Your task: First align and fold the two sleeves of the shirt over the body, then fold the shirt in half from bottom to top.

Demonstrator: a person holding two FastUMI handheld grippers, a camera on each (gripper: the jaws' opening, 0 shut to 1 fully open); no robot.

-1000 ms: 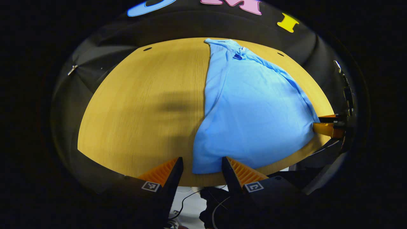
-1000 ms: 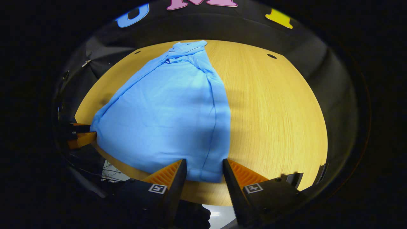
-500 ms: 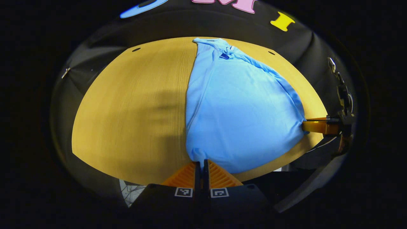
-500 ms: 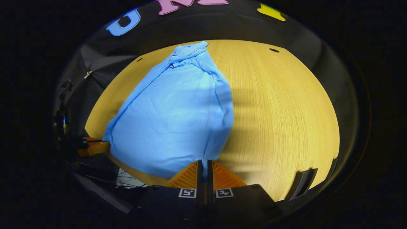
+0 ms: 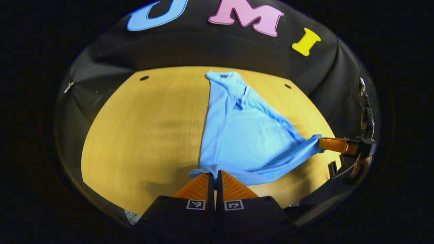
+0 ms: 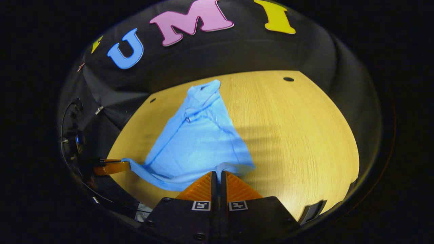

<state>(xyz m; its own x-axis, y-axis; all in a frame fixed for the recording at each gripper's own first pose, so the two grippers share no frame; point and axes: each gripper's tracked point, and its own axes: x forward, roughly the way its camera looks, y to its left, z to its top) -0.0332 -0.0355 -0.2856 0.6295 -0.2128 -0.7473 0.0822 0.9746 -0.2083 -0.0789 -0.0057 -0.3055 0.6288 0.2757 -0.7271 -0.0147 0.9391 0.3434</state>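
I have both grippers pinched on the bottom hem of the shirt [image 5: 244,135], one at each corner. In the left gripper view the left gripper [image 5: 215,176] has its jaws closed down to a sliver with the hem corner caught between them. In the right gripper view the right gripper [image 6: 217,176] is the same: jaws nearly together, cloth bunched at the tips. Each view also catches the other gripper off to the side with a hem corner drawn out to it.

The shirt lies along the middle of the tabletop [image 5: 142,135], collar toward the far edge, hem toward the near edge where I stand. The sleeves look already folded in over the body, so I judge I'm starting the bottom-to-top fold. The hem sags in a shallow curve between my two grips and appears lifted off the wood, though I can't be sure how much of the body is clear.

This cloth reads as thin, light and very soft. It has no stiffness, so it will droop and drag wherever I'm not holding it. The corners are the right hold; gripping mid-hem would let them flop. I'd keep the two grips level and apart to hold the hem taut, and carry it toward the collar slowly so the folded sleeves don't slide out.
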